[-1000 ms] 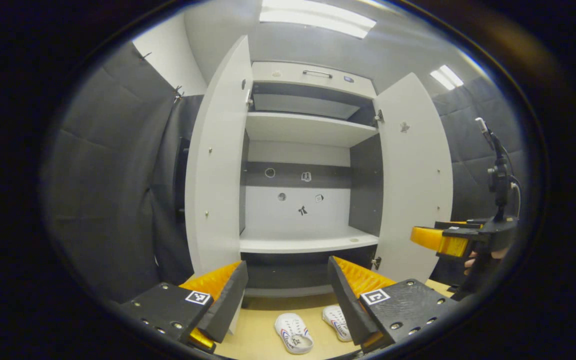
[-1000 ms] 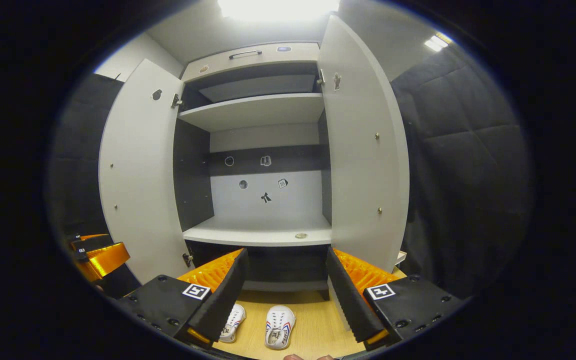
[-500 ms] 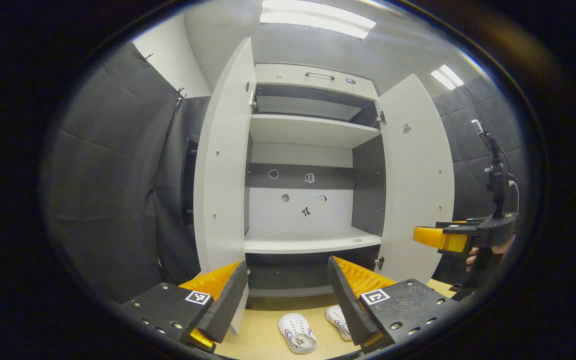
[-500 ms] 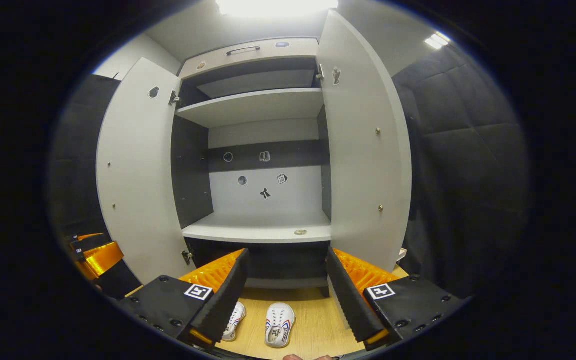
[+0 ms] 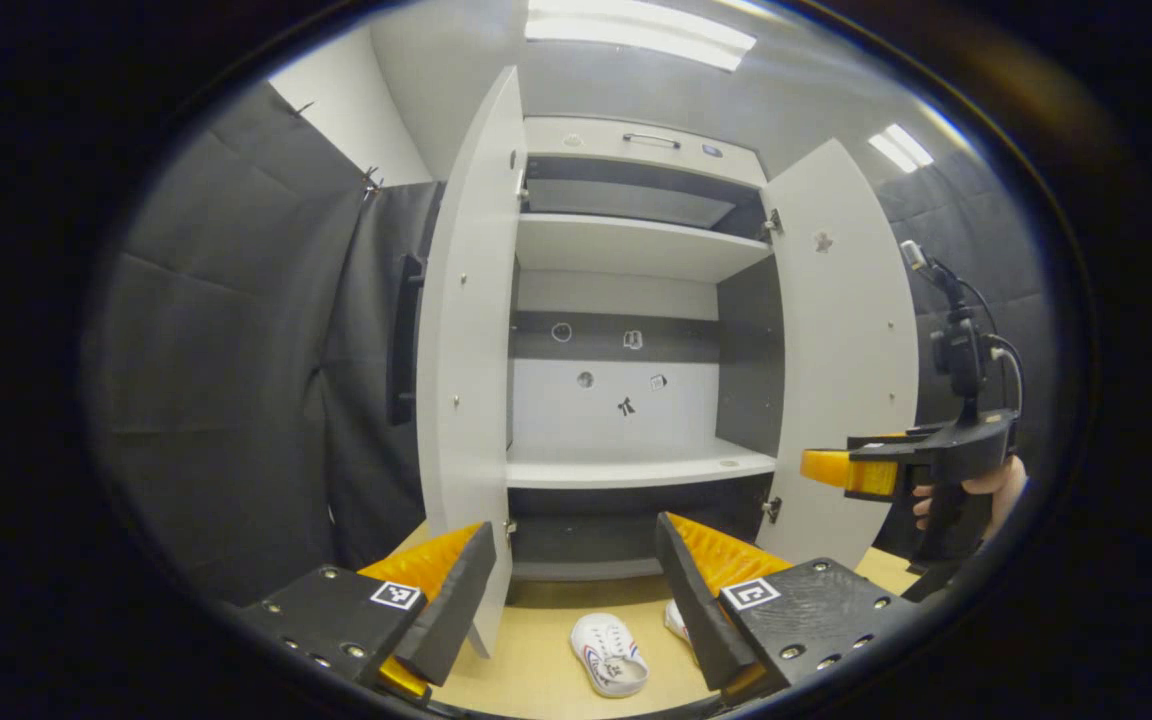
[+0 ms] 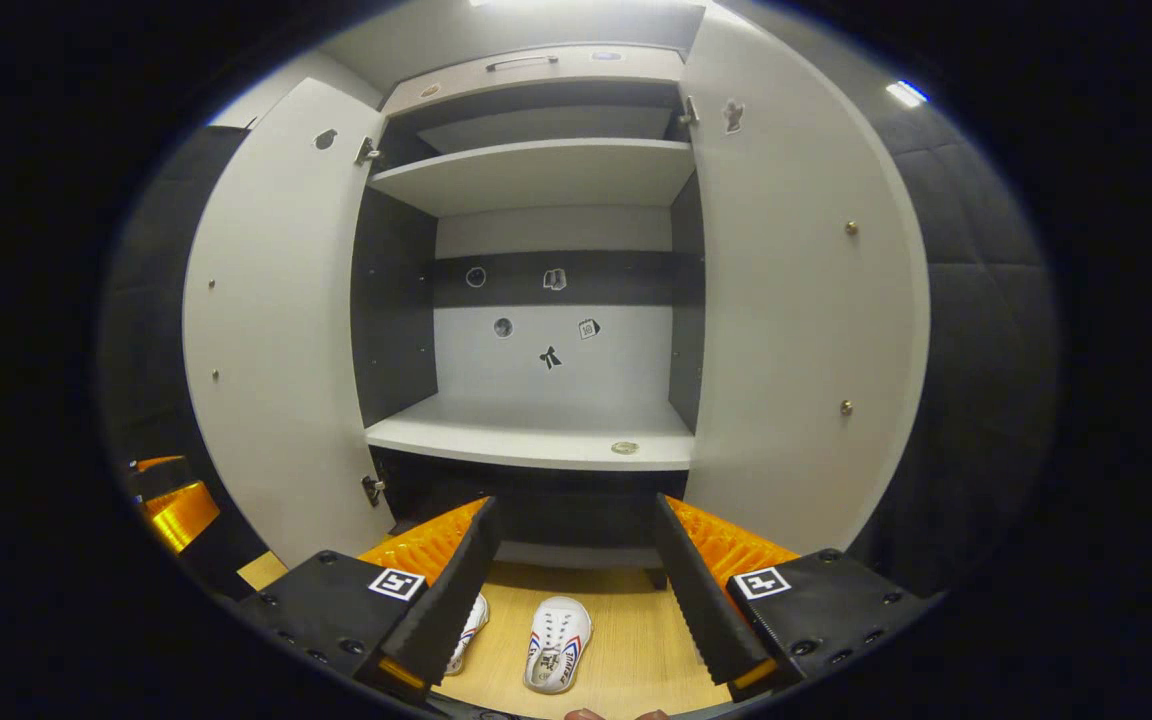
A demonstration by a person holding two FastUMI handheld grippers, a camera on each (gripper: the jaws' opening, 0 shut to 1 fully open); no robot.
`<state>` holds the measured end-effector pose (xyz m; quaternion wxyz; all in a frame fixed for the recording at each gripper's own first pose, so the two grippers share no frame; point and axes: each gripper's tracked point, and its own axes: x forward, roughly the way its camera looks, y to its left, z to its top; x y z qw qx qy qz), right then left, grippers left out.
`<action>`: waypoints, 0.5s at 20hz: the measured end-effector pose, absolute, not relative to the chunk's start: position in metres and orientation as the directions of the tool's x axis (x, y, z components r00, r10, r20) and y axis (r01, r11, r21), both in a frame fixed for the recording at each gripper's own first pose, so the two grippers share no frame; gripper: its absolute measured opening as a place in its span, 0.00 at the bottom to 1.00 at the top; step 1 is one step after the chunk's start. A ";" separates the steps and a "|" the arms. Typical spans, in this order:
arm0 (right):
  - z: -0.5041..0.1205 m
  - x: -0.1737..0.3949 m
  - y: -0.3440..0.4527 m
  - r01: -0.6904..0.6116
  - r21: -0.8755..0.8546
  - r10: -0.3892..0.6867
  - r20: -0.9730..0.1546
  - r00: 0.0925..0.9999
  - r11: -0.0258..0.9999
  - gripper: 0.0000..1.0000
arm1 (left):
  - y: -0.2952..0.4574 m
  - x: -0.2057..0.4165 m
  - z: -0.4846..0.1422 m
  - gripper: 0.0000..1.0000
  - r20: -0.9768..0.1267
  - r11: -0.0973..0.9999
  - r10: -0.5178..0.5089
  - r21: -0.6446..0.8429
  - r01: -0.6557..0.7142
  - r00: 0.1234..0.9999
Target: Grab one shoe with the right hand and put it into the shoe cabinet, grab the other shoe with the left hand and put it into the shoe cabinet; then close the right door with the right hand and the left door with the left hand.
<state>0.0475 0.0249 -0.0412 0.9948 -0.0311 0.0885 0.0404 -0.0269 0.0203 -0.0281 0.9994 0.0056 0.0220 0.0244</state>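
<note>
**Nothing stowed yet: both shoes on the floor, both doors open**

You have every step ahead of you; the shoe cabinet (image 6: 536, 440) stands with its left door (image 6: 276, 330) and right door (image 6: 796, 320) swung wide, its shelves bare (apart from a small round fitting on the lower one).

Your right gripper (image 6: 571, 580) hangs above the pair with jaws apart, gripping nothing; the right shoe (image 6: 558, 645) lies at 6 o'clock in the right gripper view, between the fingers, and the left shoe (image 6: 469, 632) just beside it at 7 o'clock, half hidden by a finger.

Your left gripper (image 5: 576, 590) is likewise spread and empty.

Both shoes lie sole down, long axes running toward the cabinet; I judge the toes point at it, roughly 12 o'clock, the right one tilted slightly.
</note>
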 end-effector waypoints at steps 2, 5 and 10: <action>-0.060 0.060 0.032 -0.114 -0.060 0.098 -0.220 0.971 0.992 0.96 | 0.020 -0.033 -0.039 0.92 -0.062 0.999 0.053 -0.003 -0.053 0.997; -0.099 0.080 0.044 -0.160 -0.021 0.146 -0.309 0.940 0.987 0.96 | 0.021 -0.039 -0.048 0.90 -0.083 0.998 0.059 -0.029 -0.061 0.995; -0.183 0.103 0.059 -0.207 0.025 0.193 -0.482 0.854 0.978 0.96 | 0.022 -0.048 -0.073 0.92 -0.137 0.996 0.073 -0.047 -0.080 0.988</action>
